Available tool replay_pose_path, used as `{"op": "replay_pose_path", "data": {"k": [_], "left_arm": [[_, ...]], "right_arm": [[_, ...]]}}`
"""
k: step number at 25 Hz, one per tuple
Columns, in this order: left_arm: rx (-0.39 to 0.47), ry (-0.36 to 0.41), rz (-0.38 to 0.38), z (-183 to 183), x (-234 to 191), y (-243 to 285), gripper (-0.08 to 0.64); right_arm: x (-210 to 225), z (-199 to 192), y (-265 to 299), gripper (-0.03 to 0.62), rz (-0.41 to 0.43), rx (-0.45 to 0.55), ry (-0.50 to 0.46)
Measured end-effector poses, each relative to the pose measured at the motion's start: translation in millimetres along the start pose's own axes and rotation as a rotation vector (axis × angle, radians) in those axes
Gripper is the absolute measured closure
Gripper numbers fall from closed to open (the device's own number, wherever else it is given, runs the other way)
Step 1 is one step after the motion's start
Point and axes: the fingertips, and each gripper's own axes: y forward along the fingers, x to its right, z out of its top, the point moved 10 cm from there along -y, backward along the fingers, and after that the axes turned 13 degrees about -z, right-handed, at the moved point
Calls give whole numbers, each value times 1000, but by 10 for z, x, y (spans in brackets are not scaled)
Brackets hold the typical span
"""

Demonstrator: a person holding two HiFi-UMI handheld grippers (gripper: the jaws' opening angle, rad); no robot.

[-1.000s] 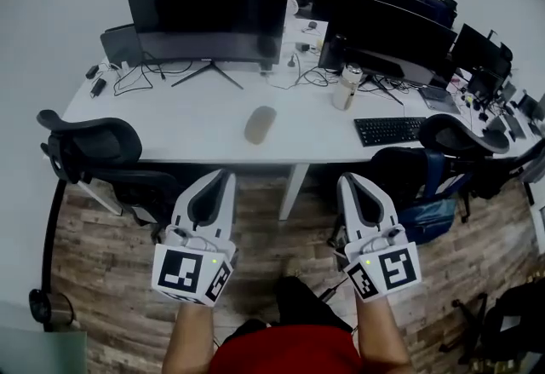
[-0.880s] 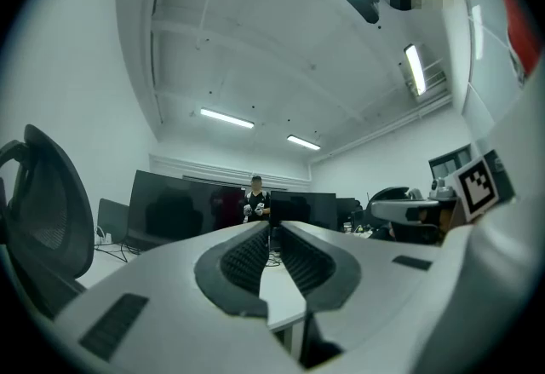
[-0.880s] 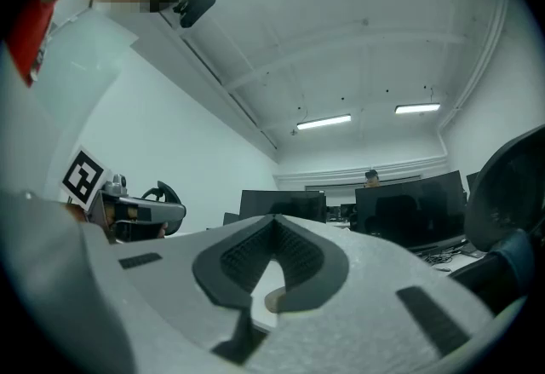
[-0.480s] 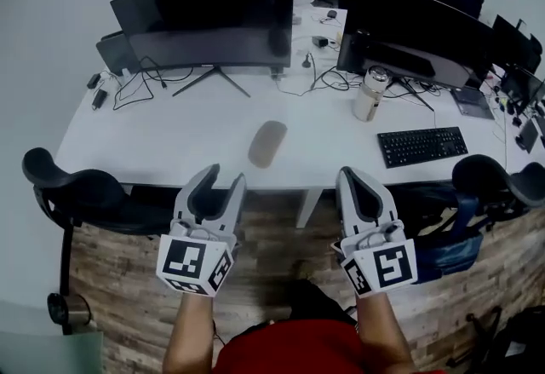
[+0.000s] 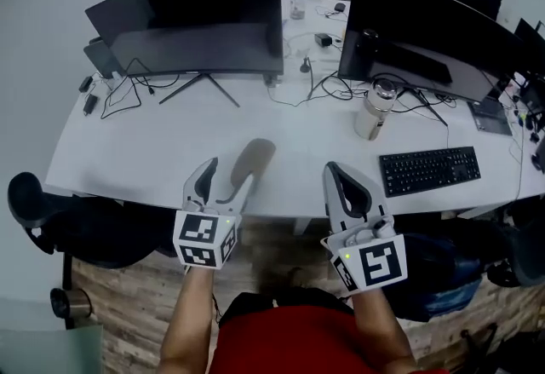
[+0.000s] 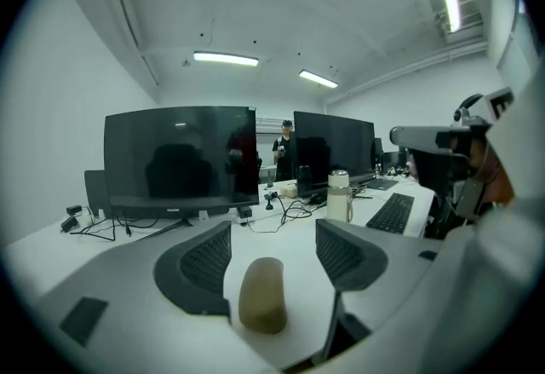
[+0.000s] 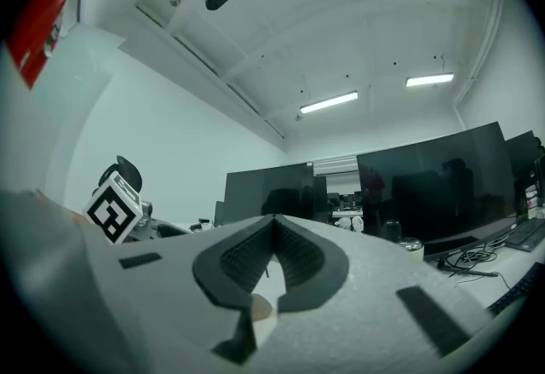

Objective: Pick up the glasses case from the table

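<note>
Nearest, right tongs pressed together on nothing, at the bench edge. Left tongs spreading, straddling the glasses case, seemingly untouched, flat on the bench. Beyond, dark monitors.

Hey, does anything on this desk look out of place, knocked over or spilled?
Nothing stands out. The glasses case lies flat on the white table near its front edge, the tumbler stands upright, the keyboard sits flat. Cables by the monitors are loosely tangled, but nothing looks spilled or damaged.
</note>
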Motion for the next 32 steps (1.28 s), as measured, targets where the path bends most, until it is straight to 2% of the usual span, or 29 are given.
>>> {"op": "replay_pose_path", "data": {"k": [4, 11, 23, 27, 32], "left_arm": [[-99, -19, 7, -150, -146, 377, 250], [-253, -24, -34, -425, -401, 898, 218], [-508, -84, -66, -804, -618, 1498, 192], [-555, -45, -66, -873, -651, 1661, 189], [-627, -58, -68, -958, -660, 1732, 187]], "right_arm": [[157, -116, 180, 589, -4, -26, 9], [285, -245, 378, 589, -55, -61, 2], [361, -293, 434, 589, -128, -102, -12], [411, -315, 428, 589, -147, -111, -5], [451, -383, 414, 589, -163, -123, 10]]}}
